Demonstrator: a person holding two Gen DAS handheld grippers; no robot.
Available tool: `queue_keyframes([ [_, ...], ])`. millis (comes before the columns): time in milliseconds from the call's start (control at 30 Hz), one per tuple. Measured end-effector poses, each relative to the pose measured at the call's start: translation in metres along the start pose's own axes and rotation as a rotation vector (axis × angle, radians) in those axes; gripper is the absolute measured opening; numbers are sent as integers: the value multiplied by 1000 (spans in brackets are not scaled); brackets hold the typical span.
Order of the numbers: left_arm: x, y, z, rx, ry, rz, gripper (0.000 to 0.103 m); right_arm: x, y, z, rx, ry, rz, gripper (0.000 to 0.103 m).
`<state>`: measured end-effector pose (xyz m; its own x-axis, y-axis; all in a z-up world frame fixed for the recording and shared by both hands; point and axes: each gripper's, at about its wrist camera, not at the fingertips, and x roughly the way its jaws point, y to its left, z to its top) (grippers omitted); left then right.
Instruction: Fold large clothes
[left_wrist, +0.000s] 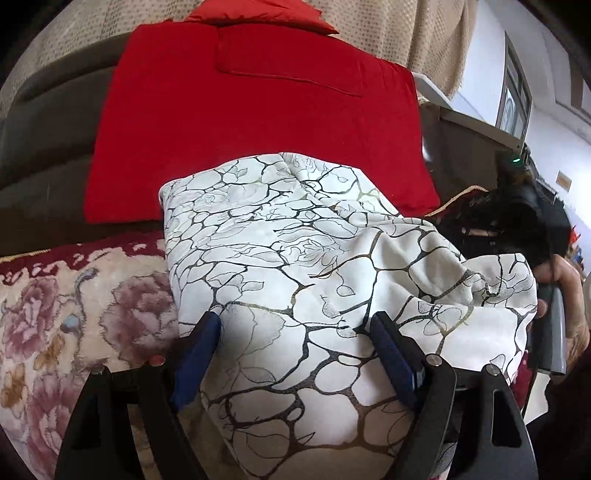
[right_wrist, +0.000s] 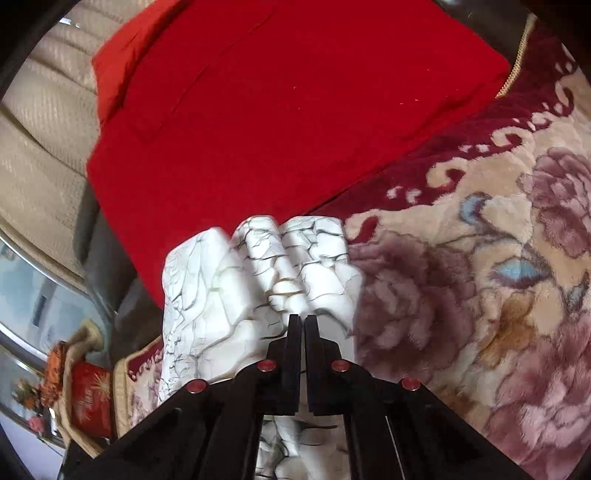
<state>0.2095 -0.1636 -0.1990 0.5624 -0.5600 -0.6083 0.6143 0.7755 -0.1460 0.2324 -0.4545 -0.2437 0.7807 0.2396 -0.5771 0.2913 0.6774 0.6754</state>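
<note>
A white garment with a black crackle print (left_wrist: 303, 266) lies partly folded on a floral blanket (left_wrist: 74, 302). My left gripper (left_wrist: 295, 325) is open, its blue-padded fingers (left_wrist: 199, 343) resting on the near part of the garment. In the right wrist view the same garment (right_wrist: 258, 280) is bunched into folds, and my right gripper (right_wrist: 303, 318) is shut on a gathered edge of it, lifted a little above the blanket (right_wrist: 480, 295).
A folded red garment (left_wrist: 258, 122) lies behind the white one, also in the right wrist view (right_wrist: 288, 110). A beige sofa back (right_wrist: 40, 122) stands beyond. A dark bundle (left_wrist: 517, 221) and the person's hand (left_wrist: 569, 295) are at the right.
</note>
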Motion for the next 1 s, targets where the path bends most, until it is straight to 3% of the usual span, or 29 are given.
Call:
queue_keyframes([
  [67, 1, -4, 1, 10, -4, 8, 83, -12, 17, 2, -53, -44, 97, 6],
  [133, 2, -8, 3, 18, -5, 16, 83, -26, 45, 3, -144, -80, 125, 7],
  [267, -3, -2, 2, 11, -5, 9, 83, -23, 114, -4, -331, -58, 96, 7],
  [433, -6, -5, 0, 11, -4, 7, 83, -7, 160, -27, -508, 9, -3, 7],
  [633, -20, 15, 21, 12, 19, -54, 84, -2, 174, -11, -488, -16, -53, 7],
  [700, -32, 35, 34, -38, -51, -24, 84, -6, 174, -3, -467, -21, -27, 7],
  [767, -32, 64, 45, -131, -71, 39, 84, -2, 178, 0, -451, -18, -13, 7],
  [900, 1, 109, 49, -307, 17, 123, 84, 18, 183, 1, -453, -6, -31, 7],
  [1000, 27, 111, 48, -320, 81, 150, 84, 49, 176, 5, -438, 30, -75, 7],
])
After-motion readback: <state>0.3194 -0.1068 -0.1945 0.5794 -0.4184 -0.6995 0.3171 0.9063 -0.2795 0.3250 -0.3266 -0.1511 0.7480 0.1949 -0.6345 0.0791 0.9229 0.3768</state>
